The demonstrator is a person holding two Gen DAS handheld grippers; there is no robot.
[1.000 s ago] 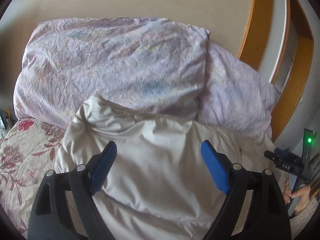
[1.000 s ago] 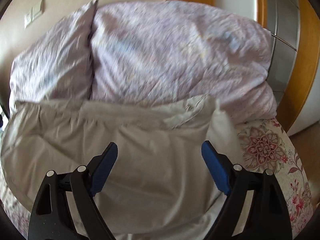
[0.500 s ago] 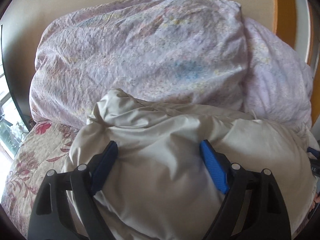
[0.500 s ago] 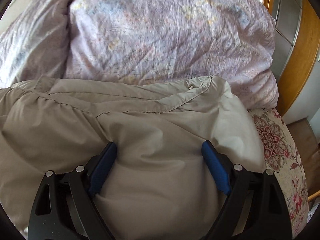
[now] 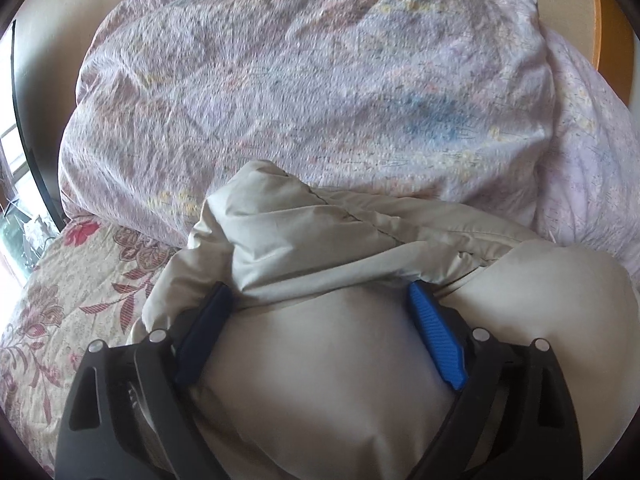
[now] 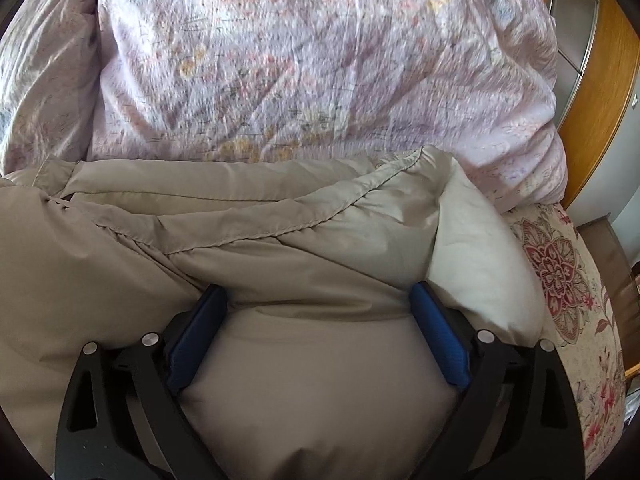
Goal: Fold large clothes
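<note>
A puffy beige padded jacket [image 5: 328, 376] lies on the bed, bunched against the pillows; it also fills the right wrist view [image 6: 280, 248]. My left gripper [image 5: 318, 300] is open, its blue fingers pressed down into the jacket's padding with fabric bulging between them. My right gripper [image 6: 318, 300] is open the same way, pushed into the padding near the jacket's right end. A stitched hem [image 6: 256, 234] runs across just beyond the right fingers. The fingertips are partly sunk in the fabric.
Two large lilac floral pillows [image 5: 304, 92] lie right behind the jacket, also in the right wrist view [image 6: 320, 60]. A floral bedspread [image 5: 60, 300] shows at the left and at the right [image 6: 568, 280]. A wooden frame [image 6: 600, 88] stands at the far right.
Both grippers have moved forward and down into the jacket. The padding now bulges between the open fingers, and the pillows look closer.
</note>
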